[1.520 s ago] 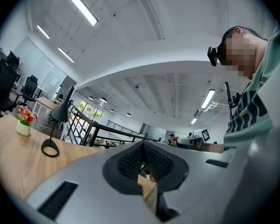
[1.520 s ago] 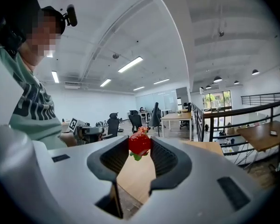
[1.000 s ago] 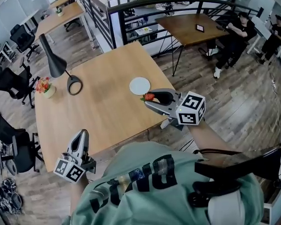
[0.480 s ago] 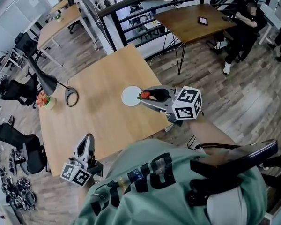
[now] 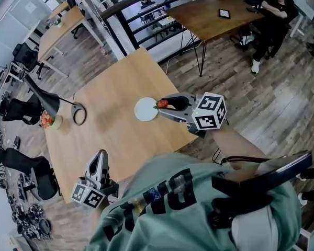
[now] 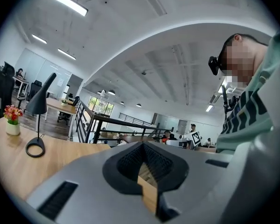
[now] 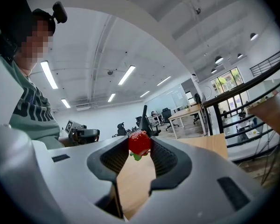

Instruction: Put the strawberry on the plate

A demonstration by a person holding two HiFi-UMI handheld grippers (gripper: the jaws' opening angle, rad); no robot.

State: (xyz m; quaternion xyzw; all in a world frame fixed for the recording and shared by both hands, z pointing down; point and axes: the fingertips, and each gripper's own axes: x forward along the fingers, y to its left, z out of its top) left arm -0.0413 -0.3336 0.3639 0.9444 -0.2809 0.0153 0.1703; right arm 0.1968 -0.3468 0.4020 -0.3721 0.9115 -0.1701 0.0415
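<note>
Head view, looking steeply down on a pale wooden counter in an open office. At the left edge of the counter, a black lamp is standing beside a small pot of flowers.

In the lower left of the frame, the left tongs are hanging over the near edge of the counter, well apart from everything else. Their own view is showing the two jaws closed together at the tips, with nothing between them.

Near the middle of the frame, a small white plate is lying bare on the counter.

Just right of the plate, the strawberry is sitting between the tips of the right tongs, which are reaching in from the right. The right gripper view is showing the jaws partly open and pinching the red berry near their tips, with its green leaves pointing down. In the head view the berry is lining up with the plate's right rim; how high above the counter it is being held cannot be told.

Across the bottom of the frame, the person's green sweatshirt is filling the view.

Judging the task: the pickup looks done and the carry nearly finished. What seems left is moving the berry over the plate's middle, lowering it and letting go.
</note>
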